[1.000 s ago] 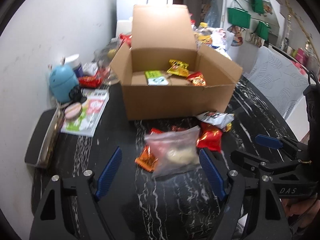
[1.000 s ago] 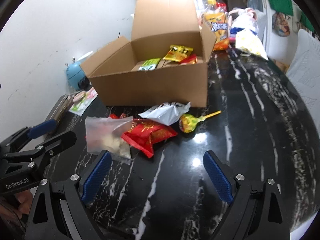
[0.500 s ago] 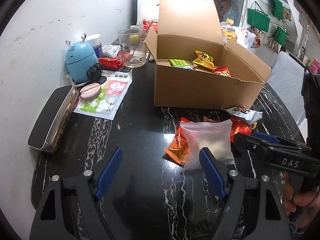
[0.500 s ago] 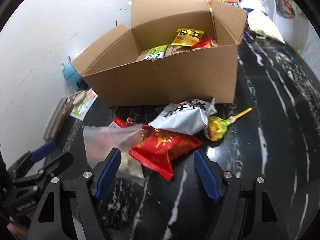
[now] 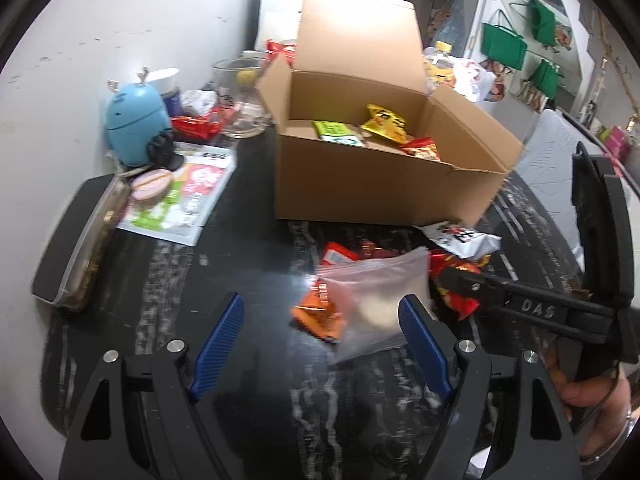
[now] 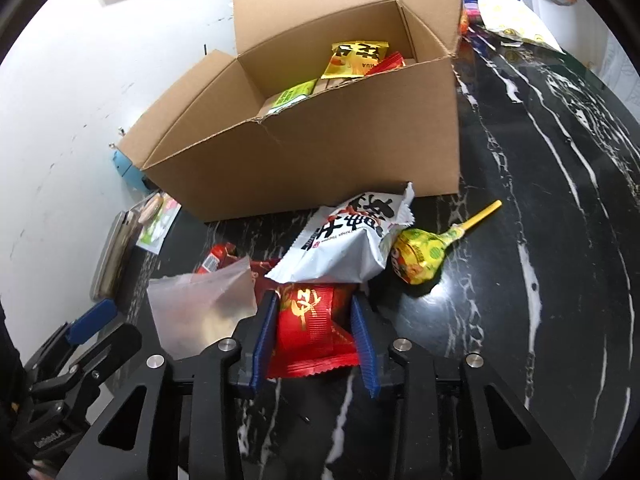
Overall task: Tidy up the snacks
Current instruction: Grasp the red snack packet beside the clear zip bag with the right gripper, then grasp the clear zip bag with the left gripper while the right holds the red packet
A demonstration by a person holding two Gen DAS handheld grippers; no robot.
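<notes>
My right hand-held gripper (image 6: 315, 340) is clamped on the red packet (image 6: 310, 330) at lower centre, on the desk (image 6: 540, 280). My left hand-held gripper (image 5: 320, 340) gapes wide, holding nothing. The box (image 6: 320, 152) stands above, snacks inside.

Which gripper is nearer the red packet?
Right. The right gripper has closed on the red packet; the left gripper is open beside it, nearer the clear bag.

To my left, a blue egg-shaped device (image 5: 136, 122) stands against the wall. I note a leaflet (image 5: 182, 196) beside it. Green bags (image 5: 505, 46) hang beyond.
</notes>
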